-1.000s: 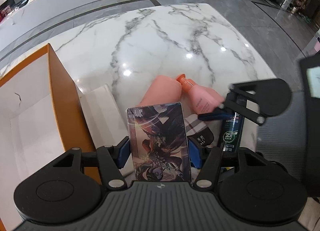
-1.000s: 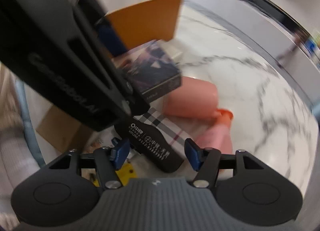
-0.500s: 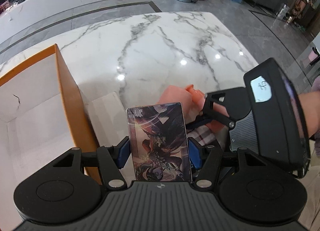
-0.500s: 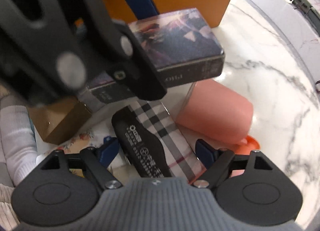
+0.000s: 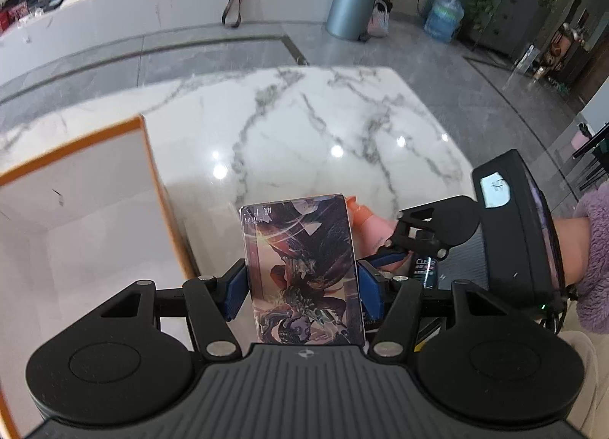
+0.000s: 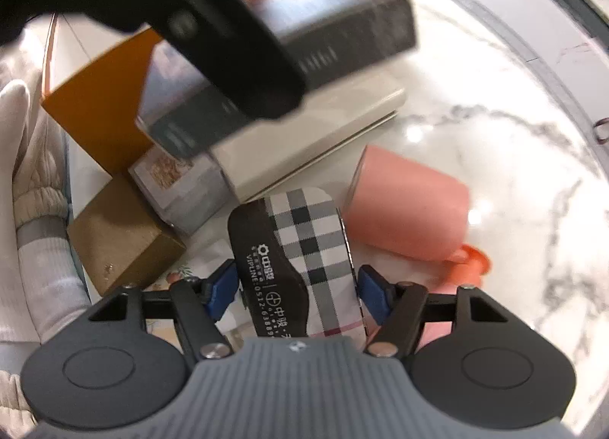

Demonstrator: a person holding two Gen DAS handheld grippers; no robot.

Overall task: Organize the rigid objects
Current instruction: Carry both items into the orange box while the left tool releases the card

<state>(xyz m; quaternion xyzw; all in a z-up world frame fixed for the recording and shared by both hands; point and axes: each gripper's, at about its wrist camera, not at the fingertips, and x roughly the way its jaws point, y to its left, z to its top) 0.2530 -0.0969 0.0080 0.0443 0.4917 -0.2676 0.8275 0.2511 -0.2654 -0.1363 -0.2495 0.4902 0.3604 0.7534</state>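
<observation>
The left gripper (image 5: 300, 286) grips the illustrated box (image 5: 302, 271) beside the orange box (image 5: 160, 187), while the right gripper (image 6: 297, 286), jaws just closing, clamps the plaid case (image 6: 312, 245)

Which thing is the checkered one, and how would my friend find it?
Start at the white marble table and find the big pink bottle lying on its side. Just left of it, between the blue fingers of the right gripper, lies a flat case. It alone is half black with white print, half grey-and-white plaid.

Pink bottle (image 5: 371, 225) mostly hidden behind illustrated box (image 5: 302, 271) & right gripper (image 5: 384, 260).
</observation>
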